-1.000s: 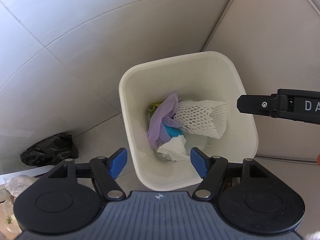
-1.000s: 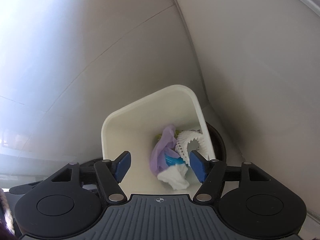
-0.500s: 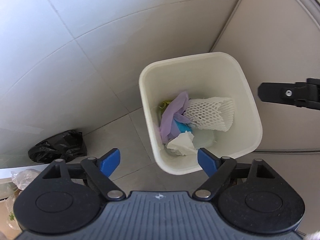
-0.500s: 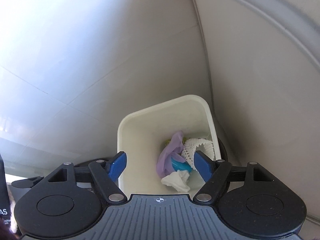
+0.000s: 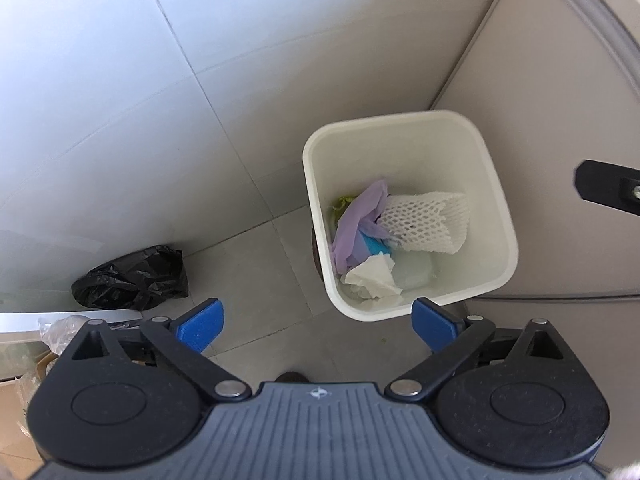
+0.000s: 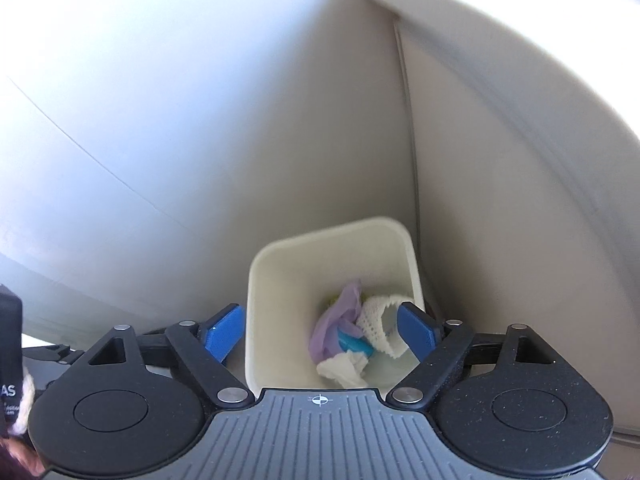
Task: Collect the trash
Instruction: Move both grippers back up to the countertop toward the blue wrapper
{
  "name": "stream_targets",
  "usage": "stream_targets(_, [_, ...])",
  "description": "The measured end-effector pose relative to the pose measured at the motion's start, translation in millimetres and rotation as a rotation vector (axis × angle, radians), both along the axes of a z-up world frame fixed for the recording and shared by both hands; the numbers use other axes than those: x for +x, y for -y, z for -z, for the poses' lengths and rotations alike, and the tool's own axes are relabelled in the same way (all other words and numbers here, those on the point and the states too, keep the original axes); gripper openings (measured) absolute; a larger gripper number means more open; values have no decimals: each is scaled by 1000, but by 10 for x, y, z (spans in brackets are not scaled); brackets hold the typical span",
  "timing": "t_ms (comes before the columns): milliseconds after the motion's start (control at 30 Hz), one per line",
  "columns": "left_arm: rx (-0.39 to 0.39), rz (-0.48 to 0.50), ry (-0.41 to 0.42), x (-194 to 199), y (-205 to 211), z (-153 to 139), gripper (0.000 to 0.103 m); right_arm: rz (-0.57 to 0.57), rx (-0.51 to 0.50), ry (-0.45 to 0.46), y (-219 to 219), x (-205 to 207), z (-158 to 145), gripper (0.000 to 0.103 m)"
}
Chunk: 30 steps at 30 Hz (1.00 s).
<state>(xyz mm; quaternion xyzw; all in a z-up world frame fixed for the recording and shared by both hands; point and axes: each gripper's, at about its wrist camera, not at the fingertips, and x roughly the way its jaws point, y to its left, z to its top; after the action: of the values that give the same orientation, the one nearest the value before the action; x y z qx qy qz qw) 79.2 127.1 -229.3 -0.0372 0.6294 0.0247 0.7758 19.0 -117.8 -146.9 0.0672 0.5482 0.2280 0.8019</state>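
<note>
A white square bin [image 5: 492, 184] stands on the tiled floor against a beige panel. It holds a white foam net [image 5: 426, 222], a purple film [image 5: 356, 220], a blue scrap [image 5: 374, 244] and a crumpled white tissue [image 5: 374, 276]. The bin also shows in the right wrist view [image 6: 280, 280]. My left gripper [image 5: 318, 326] is open and empty, high above the floor, near the bin's front edge. My right gripper [image 6: 320, 330] is open and empty above the bin; its body shows at the right edge of the left wrist view [image 5: 608, 192].
A crumpled black plastic bag [image 5: 130, 278] lies on the floor to the left of the bin. A counter edge with a clear plastic bag [image 5: 56, 330] is at the lower left. White tiled wall [image 5: 160, 80] behind; beige panel [image 5: 560, 120] to the right.
Both grippers have risen and drawn back from the bin, which now looks smaller. The left view has shifted so the bin sits further right. Both stay open.
</note>
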Motion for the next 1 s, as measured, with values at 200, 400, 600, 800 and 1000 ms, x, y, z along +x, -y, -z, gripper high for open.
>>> stream_targets(200, [-31, -11, 84, -48, 48, -266, 102, 10, 13, 129, 178, -145, -417, 91])
stream_targets(400, [-59, 29, 190, -20, 200, -606, 102, 30, 19, 243, 404, -208, -785, 92])
stream_targets(600, [-72, 102, 288, 80, 440, -950, 102, 91, 22, 325, 749, -153, -1087, 95])
stream_targets(800, [-120, 163, 354, 205, 742, -1181, 102, 151, -26, 388, 1136, -27, -1260, 96])
stream_targets(1000, [-141, 248, 392, 380, 1142, -1316, 102, 223, -67, 413, 1628, 42, -1319, 97])
